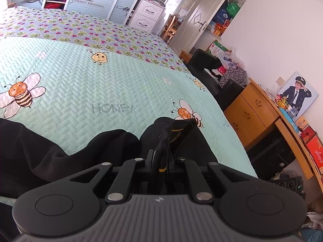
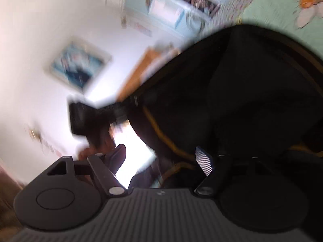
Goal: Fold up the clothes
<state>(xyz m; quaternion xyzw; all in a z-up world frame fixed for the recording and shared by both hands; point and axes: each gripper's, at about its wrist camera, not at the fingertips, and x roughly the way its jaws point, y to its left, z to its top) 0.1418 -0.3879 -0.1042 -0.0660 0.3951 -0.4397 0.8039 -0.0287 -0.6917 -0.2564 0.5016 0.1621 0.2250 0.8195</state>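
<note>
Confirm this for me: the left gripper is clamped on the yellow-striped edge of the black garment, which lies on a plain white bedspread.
One detail is wrong. The left gripper is indeed clamped on the yellow-striped edge of the black garment, but the bedspread is not plain white: it is mint green, quilted, printed with cartoon bees and the word HONEY. The left wrist view shows this.

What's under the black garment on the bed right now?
The black garment lies on the mint bee-print quilt, which shows all around it. Whatever sits beneath the cloth itself is covered. The left hand-held gripper pinches its yellow-striped edge.
</note>
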